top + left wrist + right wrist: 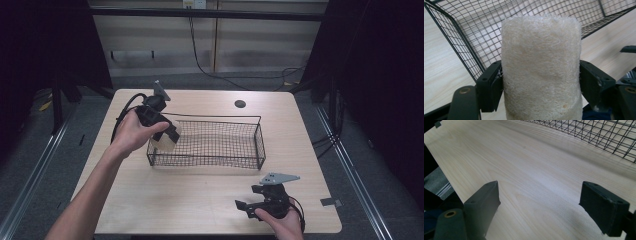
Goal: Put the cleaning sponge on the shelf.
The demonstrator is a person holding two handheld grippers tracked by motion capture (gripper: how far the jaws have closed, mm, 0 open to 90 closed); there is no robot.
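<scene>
At the bottom right of the high view, the right claw (248, 206) is sitting low over the pale worktop (200, 200), gripped by a hand (282, 224) coming in from the bottom edge; its grey plate is pointing toward the right. In the right gripper view its jaws are standing wide apart with nothing but bare wood between them, and the basket's mesh is crossing the upper right corner of that frame.

Farther up, in the middle of the high view, a black wire basket (215, 161) is resting on the worktop, long side running left to right.

At the basket's left end, the left claw (169, 137) is pinching a pale fibrous sponge (165, 144), held by the left hand (131, 134) whose forearm is stretching in from the lower left. In the left gripper view the sponge (541, 67) is standing upright in the centre of the frame, both pads pressing into its sides, with the basket's corner and mesh floor just behind it. The sponge is hanging at the basket's left rim, above the floor

A dark round hole (240, 104) is sitting in the worktop beyond the basket
</scene>
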